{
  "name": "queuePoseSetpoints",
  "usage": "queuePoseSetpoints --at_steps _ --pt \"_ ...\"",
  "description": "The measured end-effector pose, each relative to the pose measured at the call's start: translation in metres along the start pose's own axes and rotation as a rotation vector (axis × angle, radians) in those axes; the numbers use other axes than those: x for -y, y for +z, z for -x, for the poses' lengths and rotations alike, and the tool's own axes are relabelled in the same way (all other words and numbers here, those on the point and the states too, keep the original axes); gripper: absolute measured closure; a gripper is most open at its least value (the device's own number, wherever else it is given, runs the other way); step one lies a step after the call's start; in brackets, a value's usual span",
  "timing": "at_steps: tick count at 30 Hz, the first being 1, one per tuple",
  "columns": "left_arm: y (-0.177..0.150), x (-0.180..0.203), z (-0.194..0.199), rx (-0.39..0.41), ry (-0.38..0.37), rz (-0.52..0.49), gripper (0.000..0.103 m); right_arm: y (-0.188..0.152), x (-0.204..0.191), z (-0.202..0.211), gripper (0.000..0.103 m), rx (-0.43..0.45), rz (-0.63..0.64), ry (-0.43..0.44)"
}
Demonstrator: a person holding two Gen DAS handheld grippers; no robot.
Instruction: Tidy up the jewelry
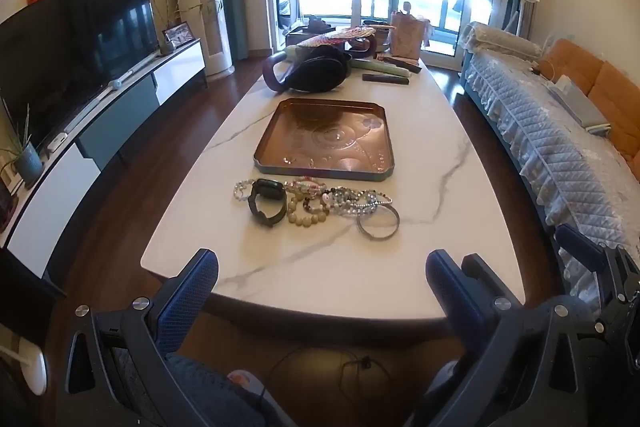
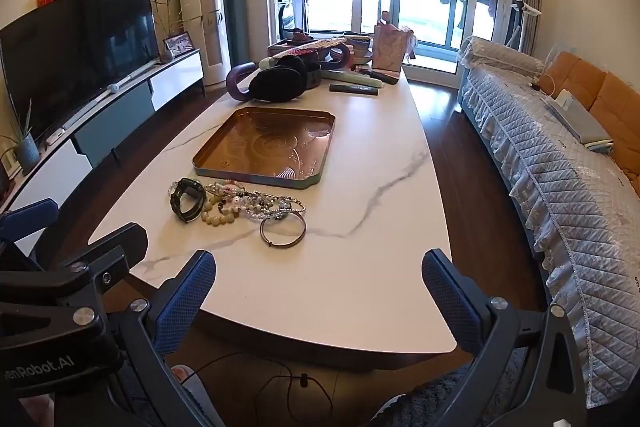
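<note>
A pile of jewelry lies on the white marble table (image 1: 420, 131): a dark watch (image 1: 267, 202), cream bead bracelets (image 1: 308, 217), clear bead strands (image 1: 352, 202) and a metal bangle (image 1: 379, 223). Behind it sits an empty copper tray (image 1: 325, 139). My left gripper (image 1: 322, 269) is open and empty above the table's near edge. The right wrist view shows the watch (image 2: 187, 199), bangle (image 2: 283, 229) and tray (image 2: 266, 149). My right gripper (image 2: 318, 273) is open and empty, to the right of the pile.
A dark bag (image 1: 316, 69), fan, remote (image 1: 386, 78) and pink bag (image 1: 407, 35) crowd the table's far end. A TV (image 1: 76, 47) and cabinet stand left, a covered sofa (image 1: 560, 131) right. Cables (image 2: 296, 383) lie on the floor below.
</note>
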State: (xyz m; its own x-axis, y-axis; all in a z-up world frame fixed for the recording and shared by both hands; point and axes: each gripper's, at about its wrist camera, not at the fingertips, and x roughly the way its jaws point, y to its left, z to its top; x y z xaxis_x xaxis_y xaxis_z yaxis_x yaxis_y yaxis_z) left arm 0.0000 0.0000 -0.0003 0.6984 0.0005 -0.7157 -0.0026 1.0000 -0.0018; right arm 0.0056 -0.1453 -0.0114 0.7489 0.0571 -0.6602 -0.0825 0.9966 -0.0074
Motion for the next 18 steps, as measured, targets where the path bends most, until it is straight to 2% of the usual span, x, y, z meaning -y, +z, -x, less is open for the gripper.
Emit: queuePoseSetpoints --at_steps 18 --pt "-0.0014 -0.0009 -0.0004 0.011 0.002 -0.001 0.000 0.0003 0.0026 -0.0051 0.000 -0.007 0.005 0.000"
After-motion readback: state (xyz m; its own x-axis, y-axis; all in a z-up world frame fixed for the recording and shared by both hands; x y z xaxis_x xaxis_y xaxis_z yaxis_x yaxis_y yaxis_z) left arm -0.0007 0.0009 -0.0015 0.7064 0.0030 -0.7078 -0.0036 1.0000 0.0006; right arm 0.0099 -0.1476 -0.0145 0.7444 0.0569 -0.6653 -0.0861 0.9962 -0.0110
